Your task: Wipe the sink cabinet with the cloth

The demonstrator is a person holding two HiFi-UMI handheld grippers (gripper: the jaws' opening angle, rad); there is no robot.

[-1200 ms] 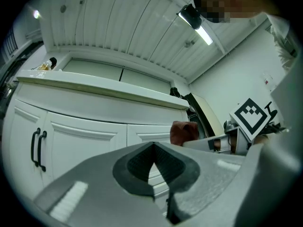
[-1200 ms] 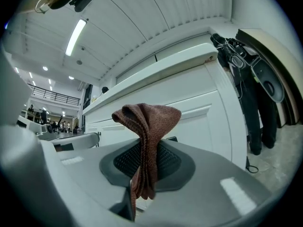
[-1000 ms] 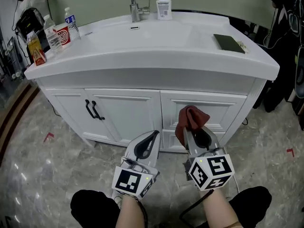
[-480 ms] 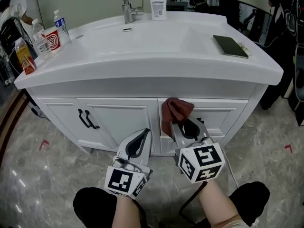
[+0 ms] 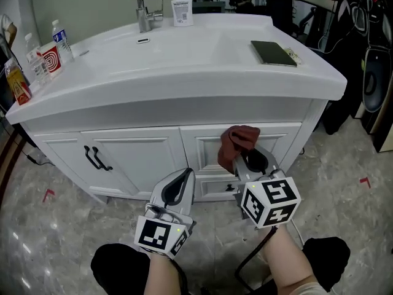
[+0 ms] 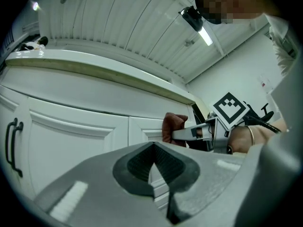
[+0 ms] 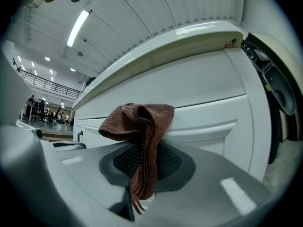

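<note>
Cloth (image 5: 238, 141) pinched in right tool (image 5: 247, 157) against sink cabinet (image 5: 147, 149)

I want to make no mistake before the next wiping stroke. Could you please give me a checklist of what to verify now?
1. Grip on cloth: ok, the right gripper has its jaws shut on it.
2. Contact with cabinet: ok, the cloth seems to press on its front.
3. Left gripper out of the path: ok, it is shut and empty, to the left of the cloth.
4. Distance from handles: ok, they are on the far left doors.
5. Dirt left on the cabinet front: cannot tell.
</note>
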